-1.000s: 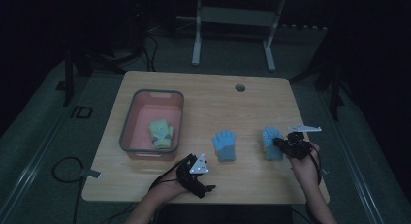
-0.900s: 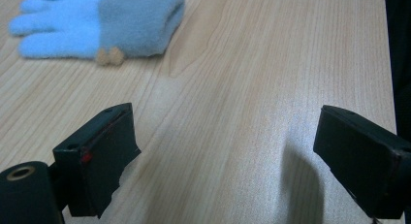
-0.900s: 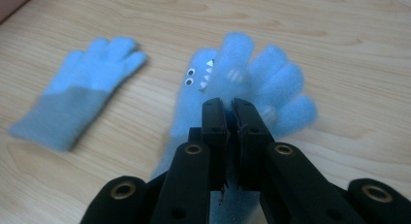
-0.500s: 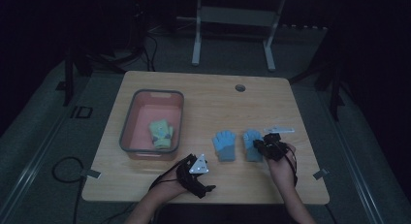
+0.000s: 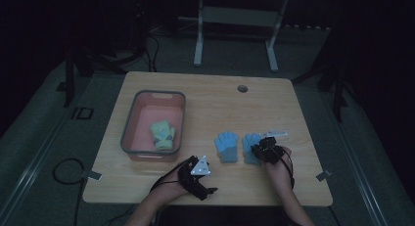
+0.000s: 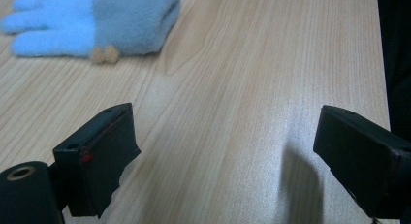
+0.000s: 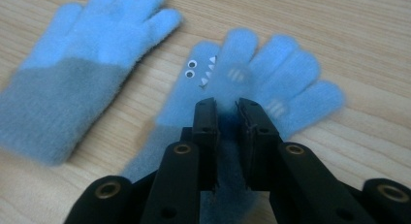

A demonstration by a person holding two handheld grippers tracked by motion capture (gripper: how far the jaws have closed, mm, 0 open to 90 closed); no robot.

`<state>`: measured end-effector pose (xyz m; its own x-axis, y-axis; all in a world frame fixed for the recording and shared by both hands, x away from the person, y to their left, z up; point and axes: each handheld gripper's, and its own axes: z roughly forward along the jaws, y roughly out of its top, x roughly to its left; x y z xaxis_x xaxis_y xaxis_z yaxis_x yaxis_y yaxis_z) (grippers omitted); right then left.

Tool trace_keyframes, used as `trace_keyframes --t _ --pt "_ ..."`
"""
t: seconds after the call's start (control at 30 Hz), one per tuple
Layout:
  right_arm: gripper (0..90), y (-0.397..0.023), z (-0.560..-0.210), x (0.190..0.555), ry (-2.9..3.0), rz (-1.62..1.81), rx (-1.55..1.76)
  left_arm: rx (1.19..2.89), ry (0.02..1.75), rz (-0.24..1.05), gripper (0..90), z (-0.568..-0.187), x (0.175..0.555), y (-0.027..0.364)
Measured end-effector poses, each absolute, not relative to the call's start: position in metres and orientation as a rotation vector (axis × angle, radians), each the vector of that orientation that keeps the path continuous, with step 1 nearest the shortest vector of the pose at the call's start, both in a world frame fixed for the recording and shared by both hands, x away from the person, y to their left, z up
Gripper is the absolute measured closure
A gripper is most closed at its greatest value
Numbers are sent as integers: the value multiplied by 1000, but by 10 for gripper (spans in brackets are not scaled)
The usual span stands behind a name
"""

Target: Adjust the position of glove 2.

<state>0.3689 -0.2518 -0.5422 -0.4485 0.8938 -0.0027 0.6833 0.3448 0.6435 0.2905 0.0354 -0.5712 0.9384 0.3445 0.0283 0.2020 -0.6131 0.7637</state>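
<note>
Two blue gloves with grey cuffs lie side by side on the wooden table. The plain one (image 5: pixel 226 146) (image 7: pixel 82 59) is on the left. The other glove (image 5: pixel 248 144) (image 7: pixel 261 73) has small eyes and teeth on it. My right gripper (image 5: pixel 259 150) (image 7: pixel 228 112) is shut on this glove near its cuff, and fabric is bunched between the jaws, which have just been opening slightly. My left gripper (image 5: pixel 208 185) (image 6: pixel 228 132) rests open near the front edge with bare wood between its jaws. The plain glove's cuff (image 6: pixel 97 20) lies beyond it.
A pink basket with a grey rim (image 5: pixel 152 94) stands at the left of the table and holds a green-yellow glove pair (image 5: pixel 163 134). A round cable hole (image 5: pixel 242 88) sits near the far edge. The table's front edge runs just behind the left gripper.
My right gripper has moved left and down with the blue glove, bringing it next to the plain glove. The left gripper has stayed in place.
</note>
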Motion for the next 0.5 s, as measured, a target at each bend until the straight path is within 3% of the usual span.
trace_keyframes --t 0.23,0.5 --pt "658 -261 -528 371 2333 856 1274 2263 370 231 85 -572 290 34" --pt "612 -268 -528 376 2479 880 1016 2257 372 224 85 -572 290 35"
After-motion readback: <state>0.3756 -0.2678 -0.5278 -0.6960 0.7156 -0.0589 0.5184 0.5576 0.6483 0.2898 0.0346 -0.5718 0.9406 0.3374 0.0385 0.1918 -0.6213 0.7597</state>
